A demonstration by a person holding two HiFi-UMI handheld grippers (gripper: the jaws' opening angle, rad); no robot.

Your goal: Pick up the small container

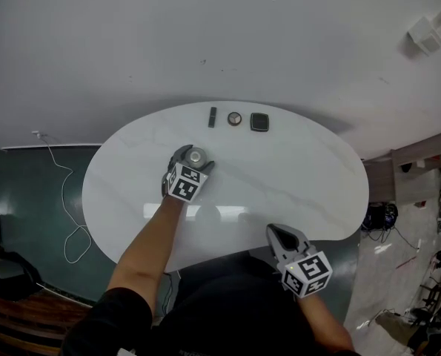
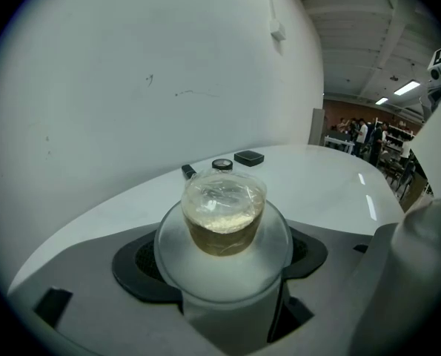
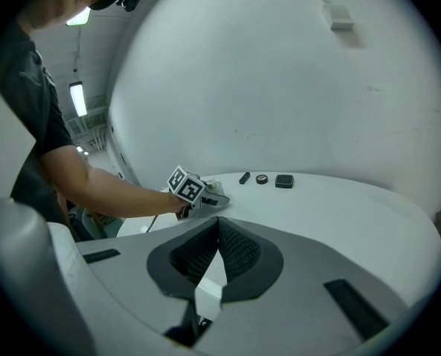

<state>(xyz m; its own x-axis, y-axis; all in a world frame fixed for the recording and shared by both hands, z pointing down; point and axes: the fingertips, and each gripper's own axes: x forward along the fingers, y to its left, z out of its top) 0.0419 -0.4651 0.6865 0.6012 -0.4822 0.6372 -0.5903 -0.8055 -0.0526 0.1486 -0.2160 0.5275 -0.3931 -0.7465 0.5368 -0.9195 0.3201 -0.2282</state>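
Observation:
The small container (image 1: 197,155) is a clear cup of pale, grainy stuff under a crinkled film top. It stands on the white oval table (image 1: 294,176), left of the middle. My left gripper (image 1: 196,157) reaches around it from the near side. In the left gripper view the container (image 2: 224,210) fills the centre, over a blurred frosted round part. The left gripper (image 2: 224,256) has its jaws spread wide, one dark pad on each side, and I see neither pressing on the cup. My right gripper (image 1: 279,233) hangs at the table's near edge, and in its own view the right gripper (image 3: 219,232) has its pads together on nothing.
At the table's far edge lie a black stick (image 1: 212,116), a small round object (image 1: 235,119) and a black square pad (image 1: 259,122). A white wall rises behind them. A white cable (image 1: 64,199) trails over the dark floor at the left.

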